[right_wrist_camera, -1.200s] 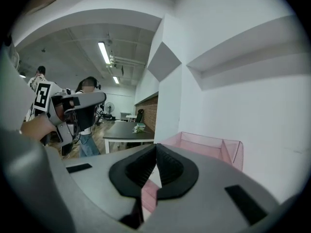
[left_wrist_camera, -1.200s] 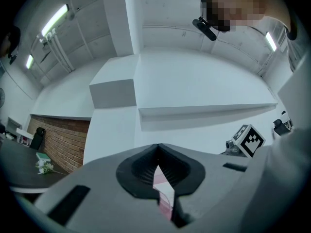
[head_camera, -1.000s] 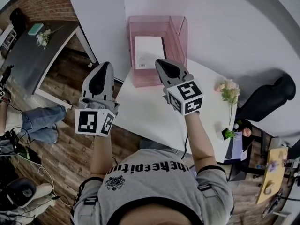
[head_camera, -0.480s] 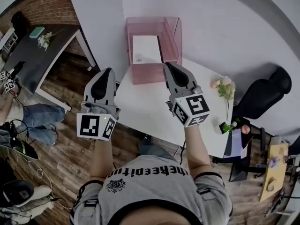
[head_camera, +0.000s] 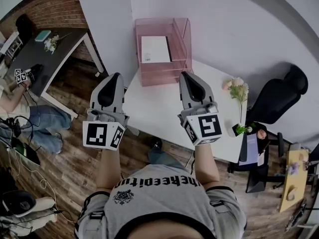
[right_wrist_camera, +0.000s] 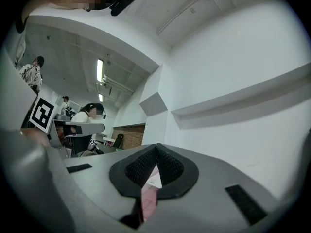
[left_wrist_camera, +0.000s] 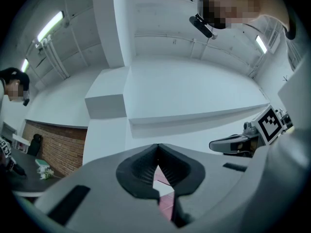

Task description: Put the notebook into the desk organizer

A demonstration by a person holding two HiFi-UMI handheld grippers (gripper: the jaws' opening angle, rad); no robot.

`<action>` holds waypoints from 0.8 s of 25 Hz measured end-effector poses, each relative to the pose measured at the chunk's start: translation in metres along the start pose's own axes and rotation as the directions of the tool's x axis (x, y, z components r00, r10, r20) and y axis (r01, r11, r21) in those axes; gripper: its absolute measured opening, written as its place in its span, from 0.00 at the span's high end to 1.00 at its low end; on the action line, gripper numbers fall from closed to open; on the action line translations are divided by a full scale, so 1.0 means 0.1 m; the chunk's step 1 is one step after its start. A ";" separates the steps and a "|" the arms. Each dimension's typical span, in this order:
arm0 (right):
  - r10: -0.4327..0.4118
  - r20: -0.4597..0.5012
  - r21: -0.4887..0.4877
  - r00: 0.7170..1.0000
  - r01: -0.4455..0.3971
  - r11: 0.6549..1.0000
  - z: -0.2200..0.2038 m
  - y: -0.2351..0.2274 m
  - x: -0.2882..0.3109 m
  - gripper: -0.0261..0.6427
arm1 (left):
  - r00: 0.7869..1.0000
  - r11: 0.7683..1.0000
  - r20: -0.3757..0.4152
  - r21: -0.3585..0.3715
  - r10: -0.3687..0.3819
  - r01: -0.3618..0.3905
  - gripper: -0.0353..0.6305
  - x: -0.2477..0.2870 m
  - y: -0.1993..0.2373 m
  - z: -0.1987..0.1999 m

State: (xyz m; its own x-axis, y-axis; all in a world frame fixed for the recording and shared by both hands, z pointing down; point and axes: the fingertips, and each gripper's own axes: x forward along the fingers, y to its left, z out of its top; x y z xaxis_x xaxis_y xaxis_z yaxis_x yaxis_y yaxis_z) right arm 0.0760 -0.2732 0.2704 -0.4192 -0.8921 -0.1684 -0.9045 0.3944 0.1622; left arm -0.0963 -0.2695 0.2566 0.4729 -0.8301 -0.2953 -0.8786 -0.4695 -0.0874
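Observation:
The pink see-through desk organizer stands at the far edge of the white table. The white notebook lies flat inside it. My left gripper hangs off the table's left edge, and my right gripper is over the table in front of the organizer's right corner. Both point at the organizer and stand apart from it. In the left gripper view the jaws meet at the tips with nothing between them. The right gripper view shows the same for the right gripper.
A vase of flowers stands at the table's right edge, with a black chair beyond it. A dark desk is at the upper left, with a seated person below it. Wood floor surrounds the table.
Both grippers have drawn back toward me, away from the organizer. The notebook stays in the organizer. Both stay shut and empty.

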 end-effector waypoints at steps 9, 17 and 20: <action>-0.032 0.023 0.037 0.999 0.031 0.999 0.11 0.06 -0.40 0.96 | 1.000 1.000 0.020 0.008 0.001 -0.001 0.94 -0.27 -0.17 0.15; -0.058 0.018 0.055 0.998 0.057 0.997 0.13 0.06 -0.64 0.96 | 1.000 1.000 0.019 0.011 -0.005 0.005 0.94 -0.42 -0.28 0.17; -0.055 0.014 0.065 0.998 0.054 0.996 0.11 0.08 -0.71 0.96 | 1.000 1.000 0.015 0.010 -0.004 0.004 0.94 -0.47 -0.32 0.16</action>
State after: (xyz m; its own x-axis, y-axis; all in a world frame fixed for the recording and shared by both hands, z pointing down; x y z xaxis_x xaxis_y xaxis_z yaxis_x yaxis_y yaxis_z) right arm 0.0978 -0.2042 0.2725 -0.3699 -0.9092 -0.1910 -0.9290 0.3591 0.0894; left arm -0.0919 -0.2108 0.2584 0.4754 -0.8237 -0.3091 -0.8774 -0.4695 -0.0981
